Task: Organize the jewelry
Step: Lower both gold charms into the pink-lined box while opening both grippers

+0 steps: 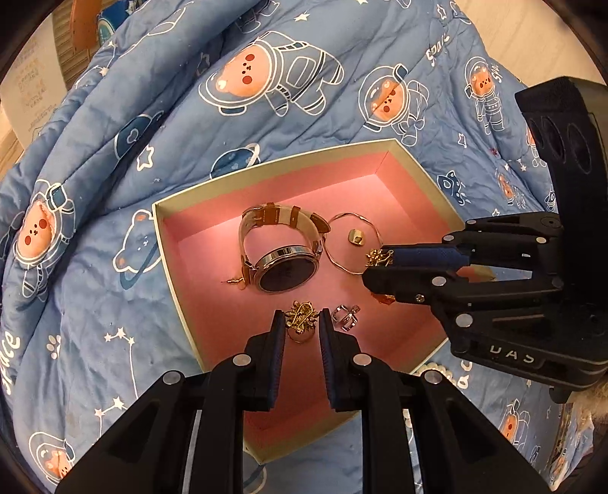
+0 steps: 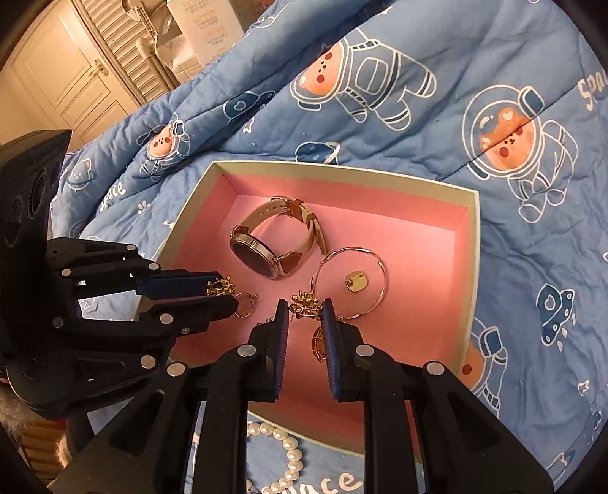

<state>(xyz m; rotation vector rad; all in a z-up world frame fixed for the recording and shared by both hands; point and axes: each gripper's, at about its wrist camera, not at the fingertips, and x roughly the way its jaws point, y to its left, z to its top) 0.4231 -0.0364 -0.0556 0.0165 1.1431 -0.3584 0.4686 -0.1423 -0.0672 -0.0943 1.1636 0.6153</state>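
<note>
A blue quilt [image 2: 494, 68] printed with astronaut bears and planets covers the bed, bunched into folds on one side. Beyond it stand a cream panelled door [image 2: 64, 76] with a handle, a louvred shutter [image 2: 125, 49] and a white printed carton [image 2: 209, 26]

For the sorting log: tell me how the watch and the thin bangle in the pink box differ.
The watch has a dark round face and a wide cream strap with brown ends; the bangle is one bare thin metal loop. The watch stands on its side with the strap arching; the bangle lies flat, ringing a small gold piece. Both rest on the floor of the pink box, held by neither hand-held gripper.
</note>
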